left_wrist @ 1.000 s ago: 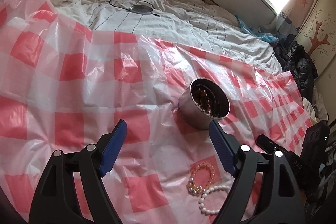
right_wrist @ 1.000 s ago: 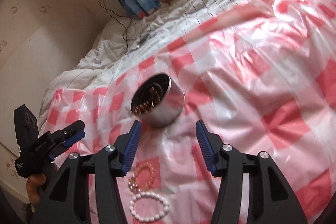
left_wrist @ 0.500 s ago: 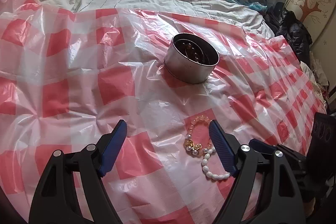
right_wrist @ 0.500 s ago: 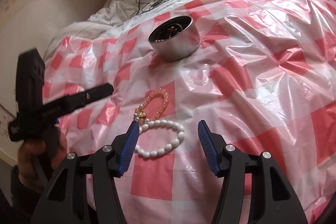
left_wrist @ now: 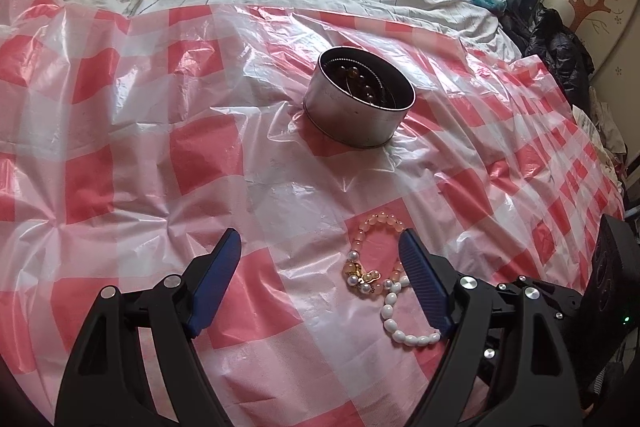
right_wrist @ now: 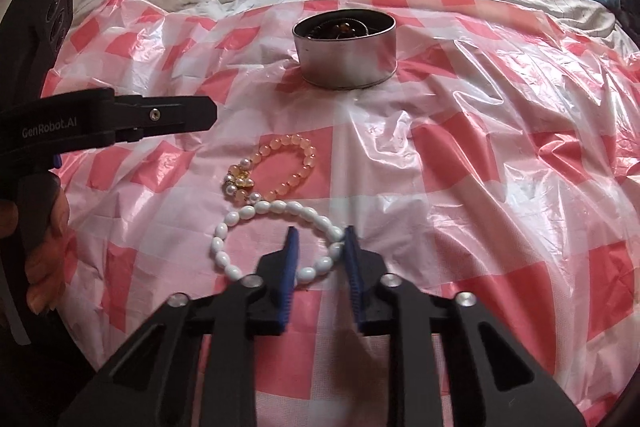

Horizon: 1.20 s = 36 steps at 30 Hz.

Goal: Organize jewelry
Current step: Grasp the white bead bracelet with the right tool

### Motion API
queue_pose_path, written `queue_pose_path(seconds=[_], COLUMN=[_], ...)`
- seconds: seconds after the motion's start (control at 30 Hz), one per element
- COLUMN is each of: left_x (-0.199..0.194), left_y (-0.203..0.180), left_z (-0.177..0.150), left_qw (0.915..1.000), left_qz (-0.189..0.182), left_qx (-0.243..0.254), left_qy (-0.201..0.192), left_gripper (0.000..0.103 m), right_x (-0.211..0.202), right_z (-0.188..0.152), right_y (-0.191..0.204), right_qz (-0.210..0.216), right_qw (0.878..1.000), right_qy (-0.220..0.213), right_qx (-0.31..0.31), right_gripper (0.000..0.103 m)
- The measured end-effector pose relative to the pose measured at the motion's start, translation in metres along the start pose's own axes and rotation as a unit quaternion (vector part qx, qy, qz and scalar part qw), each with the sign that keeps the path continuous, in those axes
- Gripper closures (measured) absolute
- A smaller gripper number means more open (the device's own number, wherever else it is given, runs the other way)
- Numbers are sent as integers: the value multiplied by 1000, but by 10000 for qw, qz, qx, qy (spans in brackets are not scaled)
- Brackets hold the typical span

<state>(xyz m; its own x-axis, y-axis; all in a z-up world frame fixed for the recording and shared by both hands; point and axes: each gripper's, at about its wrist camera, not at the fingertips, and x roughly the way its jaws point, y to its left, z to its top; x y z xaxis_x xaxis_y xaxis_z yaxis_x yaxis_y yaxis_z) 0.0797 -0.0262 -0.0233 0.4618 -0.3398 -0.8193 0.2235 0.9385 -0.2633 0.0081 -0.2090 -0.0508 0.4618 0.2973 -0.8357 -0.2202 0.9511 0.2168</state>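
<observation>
Your right hand-held gripper (right_wrist: 318,237) has just been closing, and its pads now sit narrow around the near right arc of the white bracelet (right_wrist: 256,213), with a couple of beads between them. I can't tell if the pads actually bite yet, so squeeze until the beads stop rolling before you lift. Go straight up, slowly; the elastic loop will dangle, and it touches the peach bracelet (right_wrist: 298,155) just behind it, so watch for a snag on that gold charm. Then carry it to the tin (right_wrist: 346,57), which is farther up the bed and already has dark beads inside.

Your left hand-held gripper (left_wrist: 320,247) hangs wide apart over the sheet (left_wrist: 240,155), holding nothing.

Textures: smooth oval white beads, round translucent peach ones, slick crinkly checked plastic over soft bedding, and a shiny round metal tin with straight walls.
</observation>
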Motion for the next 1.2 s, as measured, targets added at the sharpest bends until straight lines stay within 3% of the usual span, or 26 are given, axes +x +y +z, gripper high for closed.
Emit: queue_pose_path(seconds=[0.13, 0.3, 0.5, 0.67, 0.7, 0.73, 0.77, 0.83, 0.9, 1.03, 1.2], left_x=[10, 22, 42, 43, 42, 41, 40, 38, 37, 35, 24], left_y=[-9, -15, -21, -35, -35, -36, -36, -35, -31, -21, -1], left_z=[-1, -4, -12, -19, -19, -19, -18, -17, -15, -11, -2], left_qw=[9999, 9991, 9965, 9915, 9914, 9913, 9914, 9917, 9931, 9966, 9994], left_qz=[-7, 184, 440, 632, 605, 594, 576, 571, 482, 247, -272], left_qx=[135, 344, 647, 1120, 1147, 1166, 1170, 1149, 1061, 776, 211], left_qy=[91, 140, 303, 202, 176, 150, 130, 116, 115, 119, 32], left_gripper=[26, 26, 26, 28, 34, 46, 51, 73, 82, 93, 96], right_x=[-5, -21, -40, -25, -21, -18, -14, -6, 1, 9, 19], right_z=[1, 7, 12, 9, 8, 7, 6, 6, 4, 4, 5], right_y=[-6, -32, -54, -63, -64, -63, -63, -62, -61, -52, -42], right_qz=[10, 419, 1338, 2018, 2117, 2212, 2289, 2398, 2590, 2657, 2469], right_qw=[9999, 9945, 9735, 9535, 9501, 9474, 9448, 9405, 9333, 9336, 9435], right_qy=[-82, -412, -925, -627, -550, -450, -358, -216, -97, 55, 279], right_qx=[136, 863, 1607, 2147, 2225, 2270, 2318, 2398, 2486, 2404, 2193], right_gripper=[95, 95, 95, 95, 94, 94, 94, 94, 94, 94, 94])
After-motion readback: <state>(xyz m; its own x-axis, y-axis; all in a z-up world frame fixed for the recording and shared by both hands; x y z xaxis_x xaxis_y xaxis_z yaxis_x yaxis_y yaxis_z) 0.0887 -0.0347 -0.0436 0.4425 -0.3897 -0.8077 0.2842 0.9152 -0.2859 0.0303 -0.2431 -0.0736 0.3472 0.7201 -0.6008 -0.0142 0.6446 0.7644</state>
